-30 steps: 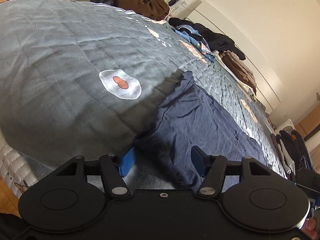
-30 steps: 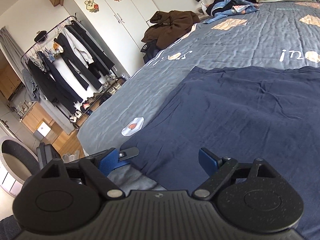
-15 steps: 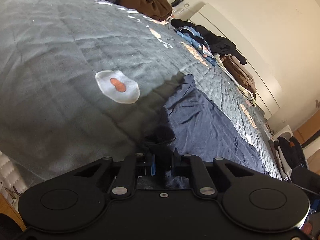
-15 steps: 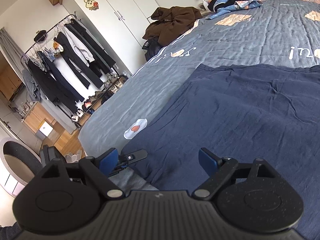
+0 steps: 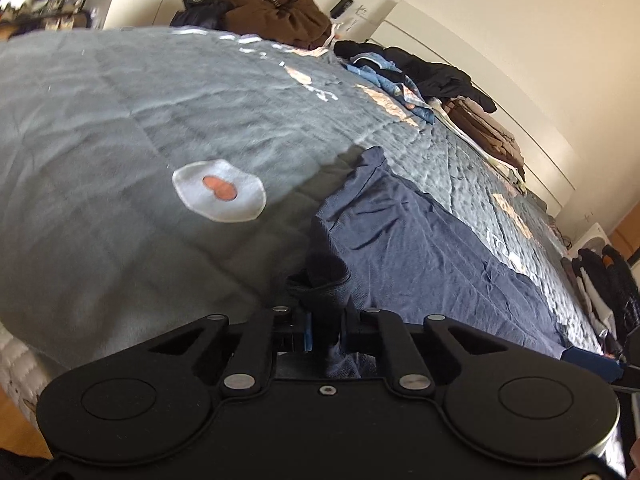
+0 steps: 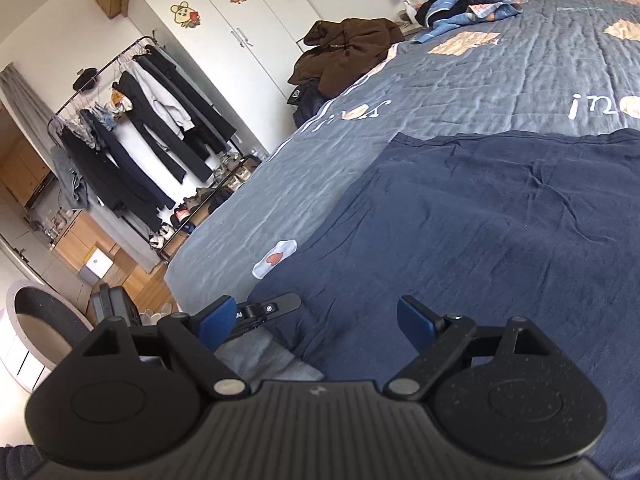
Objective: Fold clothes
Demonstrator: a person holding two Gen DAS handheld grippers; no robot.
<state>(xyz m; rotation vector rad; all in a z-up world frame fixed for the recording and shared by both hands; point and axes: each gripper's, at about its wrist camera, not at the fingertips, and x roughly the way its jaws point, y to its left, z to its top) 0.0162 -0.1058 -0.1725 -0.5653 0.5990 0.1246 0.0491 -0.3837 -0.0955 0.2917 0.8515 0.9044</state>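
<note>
A navy garment (image 5: pixel 420 248) lies spread flat on the grey-blue quilt (image 5: pixel 100 140) of a bed. My left gripper (image 5: pixel 326 320) is shut on the garment's near corner, and the pinched cloth bunches up between the blue pads, raised a little off the quilt. In the right wrist view the same garment (image 6: pixel 480 220) fills the right half of the picture. My right gripper (image 6: pixel 316 316) is open just above the garment's near edge, its pads not touching the cloth. The left gripper's fingers (image 6: pixel 276 306) show just left of it.
A fried-egg patch (image 5: pixel 218 190) marks the quilt left of the garment. A brown jacket (image 6: pixel 344 52), a blue heap (image 6: pixel 468 8) and folded clothes (image 5: pixel 488 132) line the bed's far side. A loaded clothes rack (image 6: pixel 136 132) and wardrobe (image 6: pixel 224 20) stand beyond the bed's left edge.
The left jaws closed on the garment's near corner and lifted it slightly, bunching the cloth. The right gripper stayed open in about the same place.
</note>
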